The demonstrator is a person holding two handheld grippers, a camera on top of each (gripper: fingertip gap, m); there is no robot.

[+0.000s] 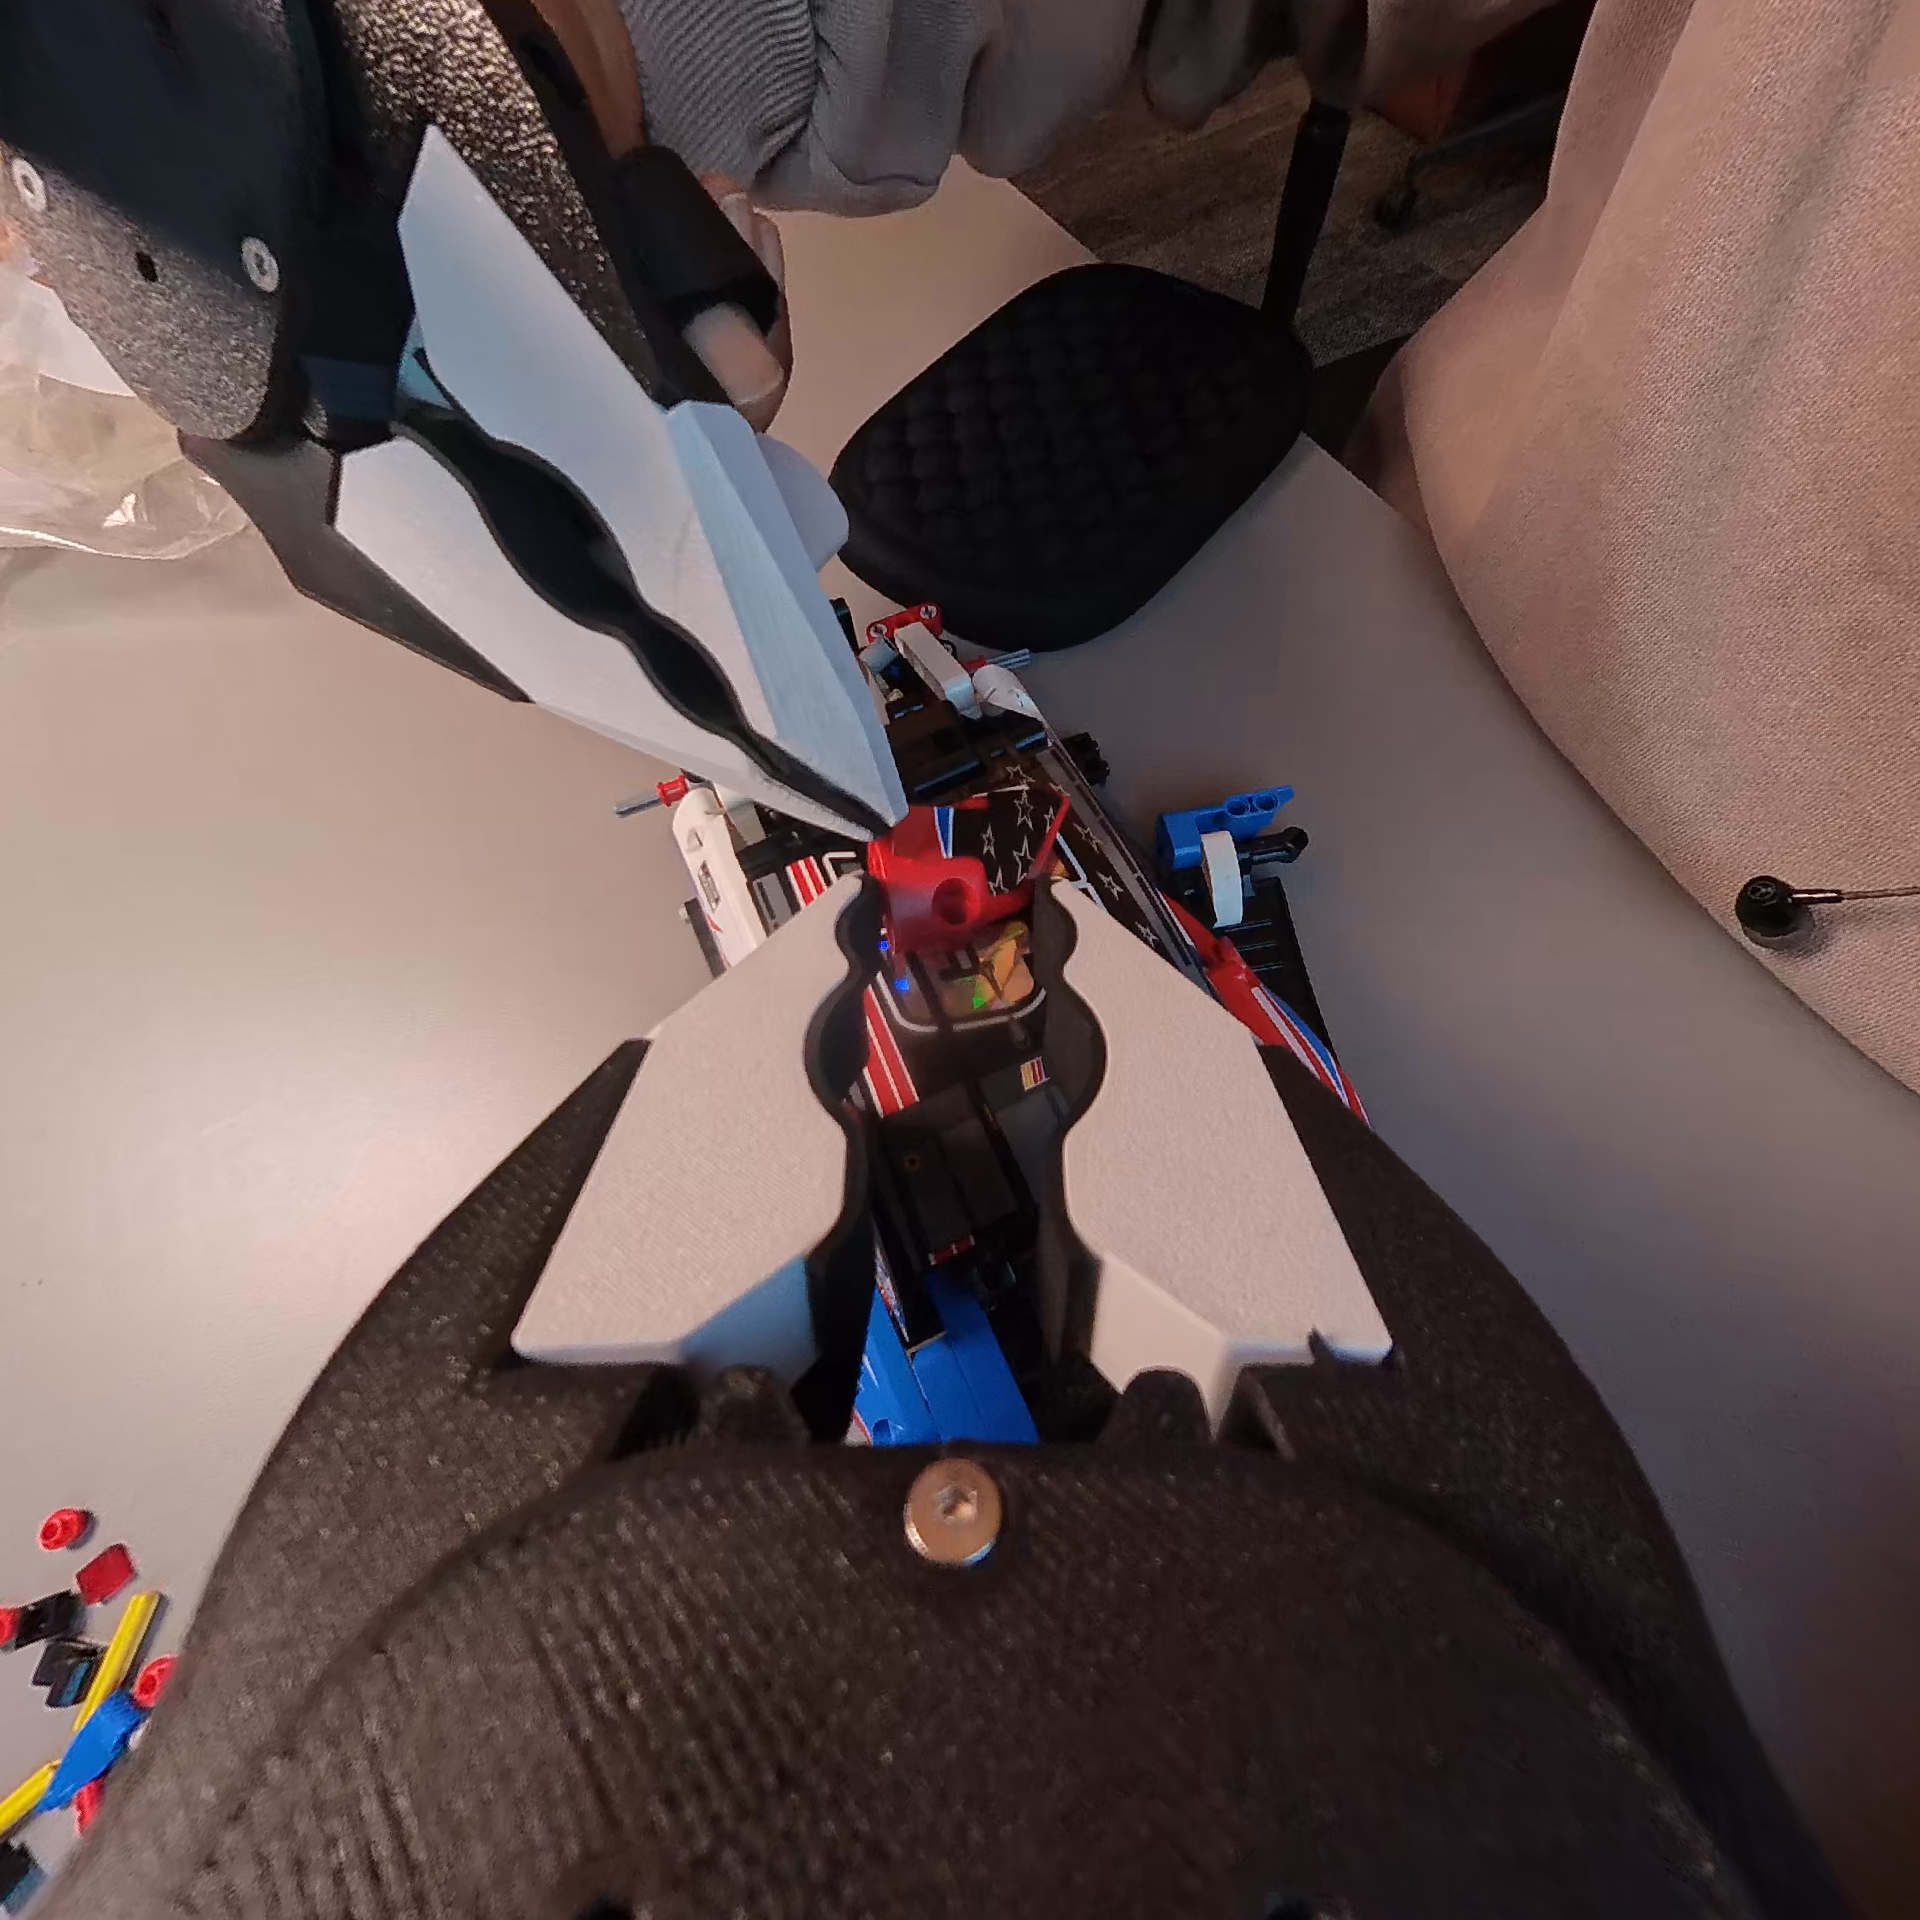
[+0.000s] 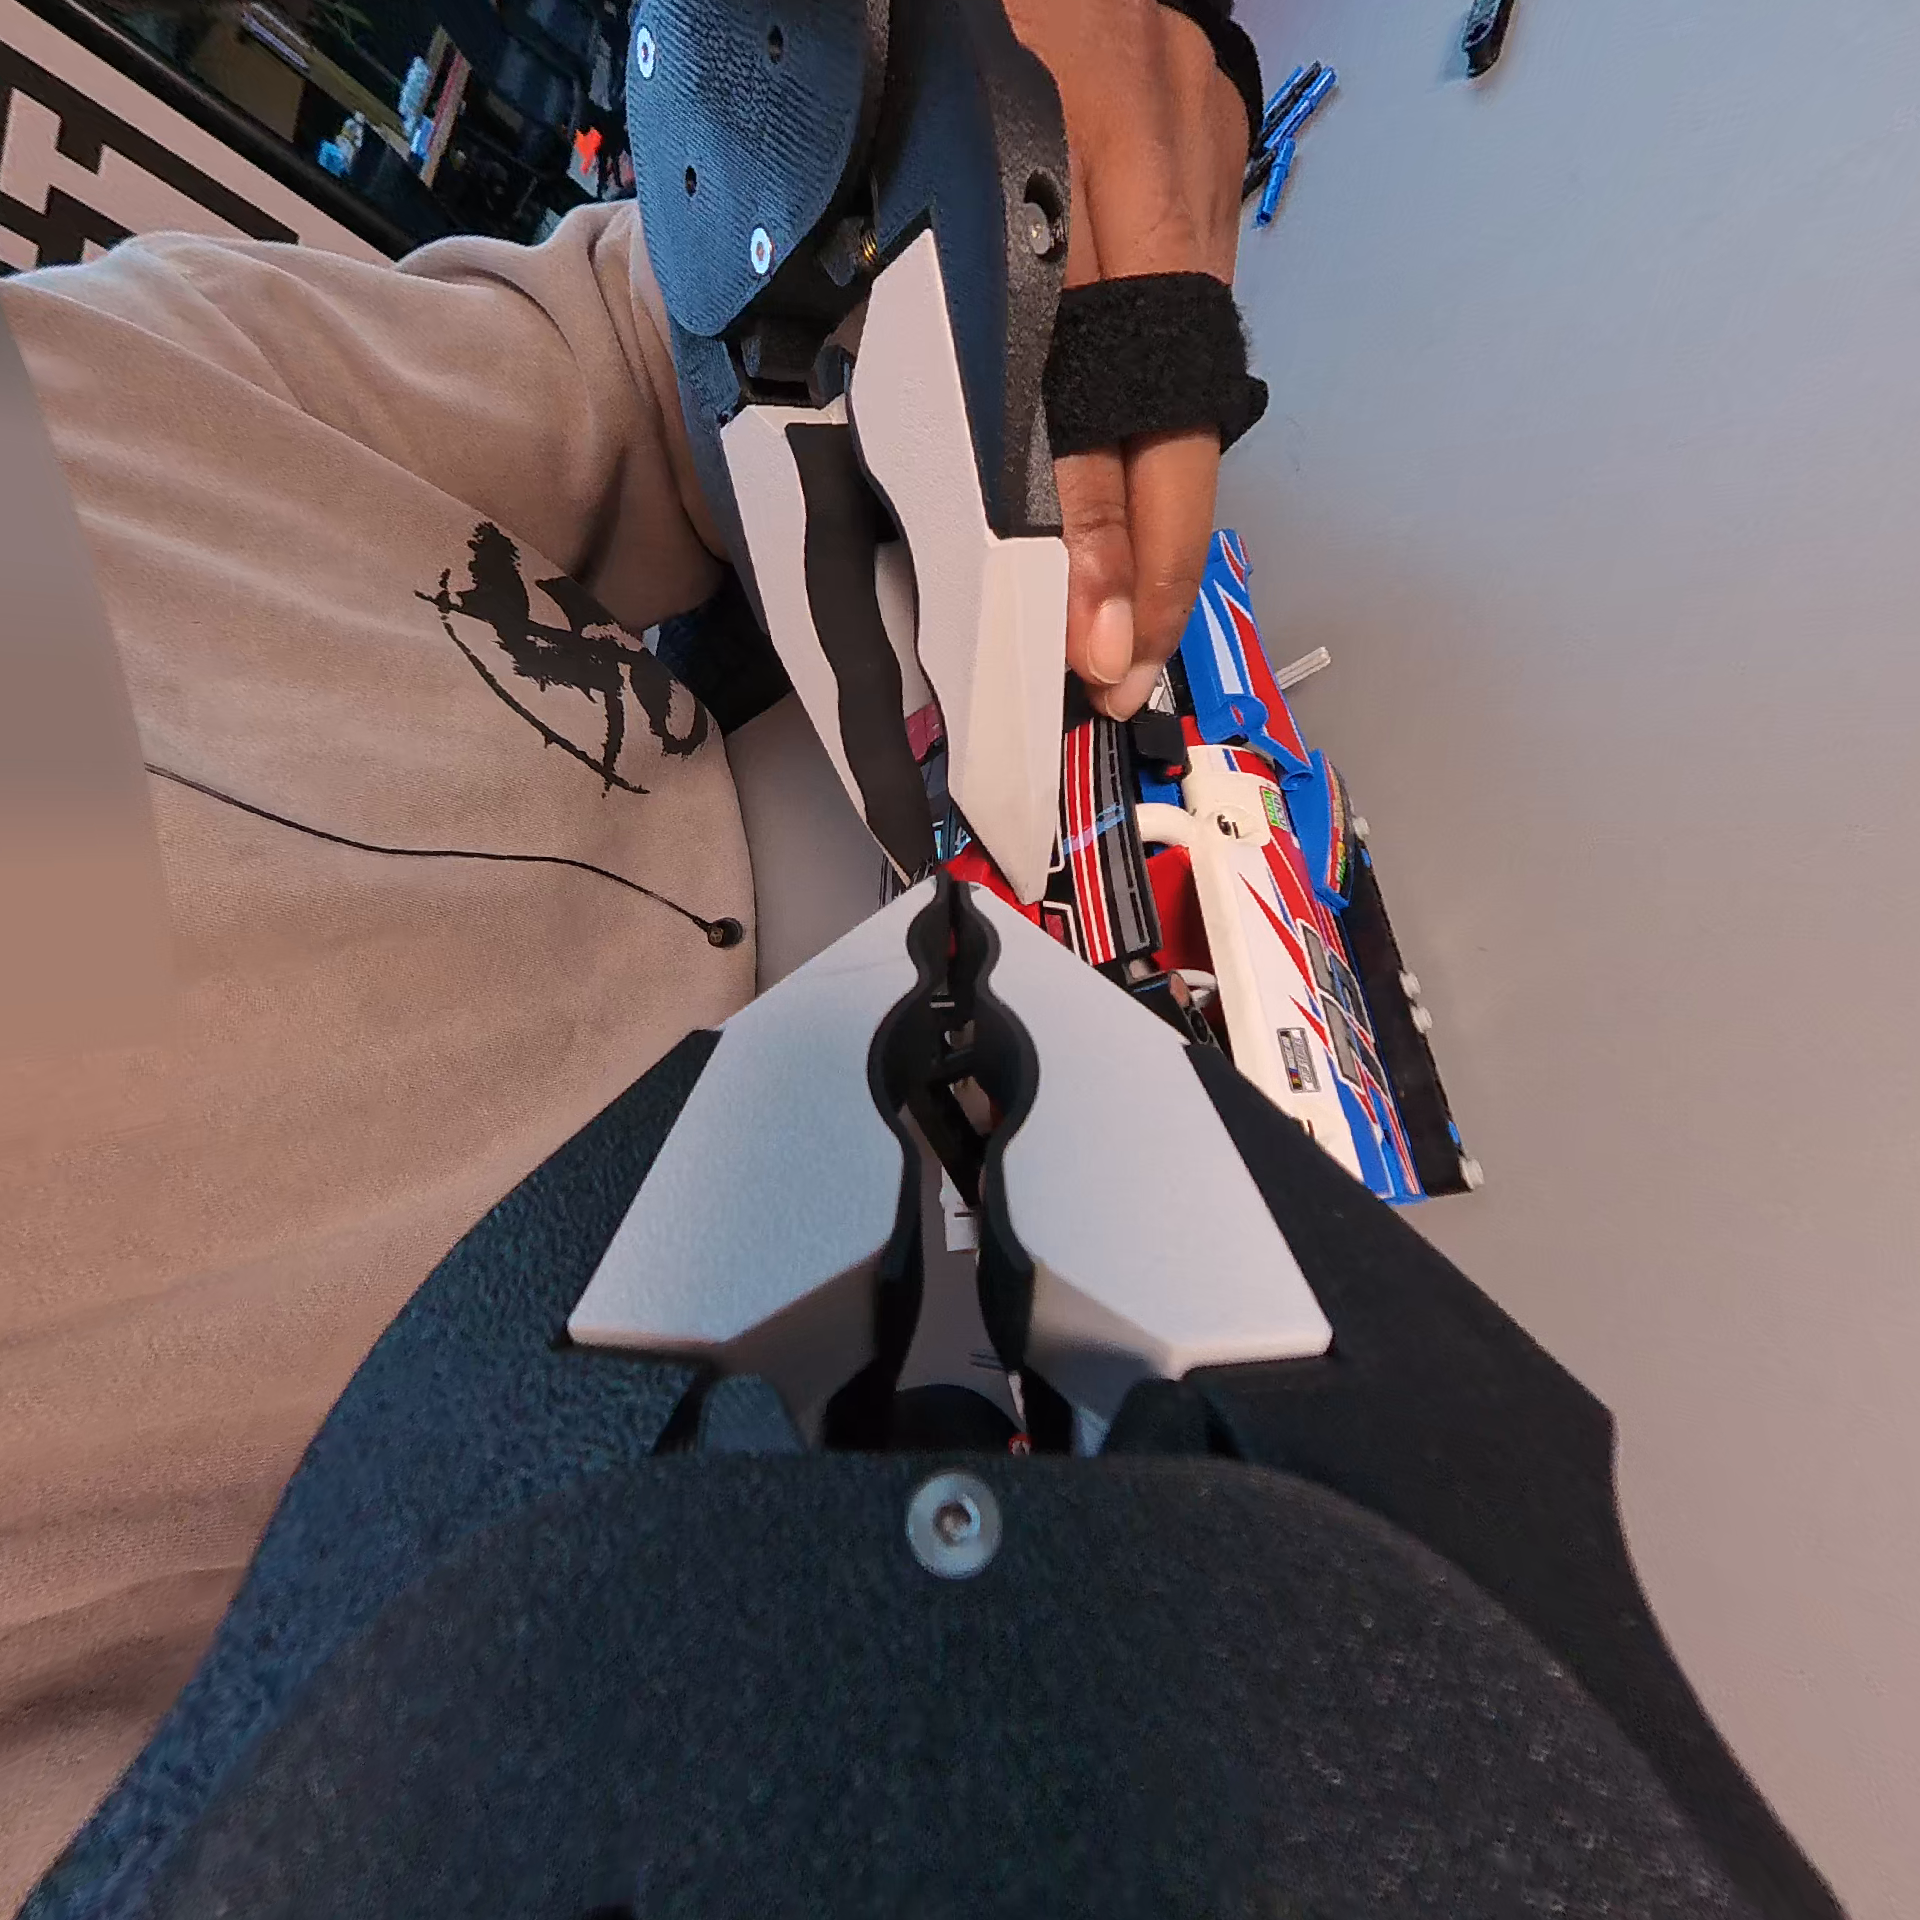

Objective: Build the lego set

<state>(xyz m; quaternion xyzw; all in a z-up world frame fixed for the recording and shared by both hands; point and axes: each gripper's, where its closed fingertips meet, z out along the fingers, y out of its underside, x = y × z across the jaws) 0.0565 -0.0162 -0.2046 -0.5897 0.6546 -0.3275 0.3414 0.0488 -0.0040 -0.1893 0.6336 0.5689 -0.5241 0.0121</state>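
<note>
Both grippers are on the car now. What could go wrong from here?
1. The right gripper pinches only the edge of the red piece with its tips; it may slip or pop off when pressed.
2. The left gripper straddles the car with a gap on both sides, so the car may shift under a push.
3. Loose parts lie beside the left gripper and might get swept away.
</note>
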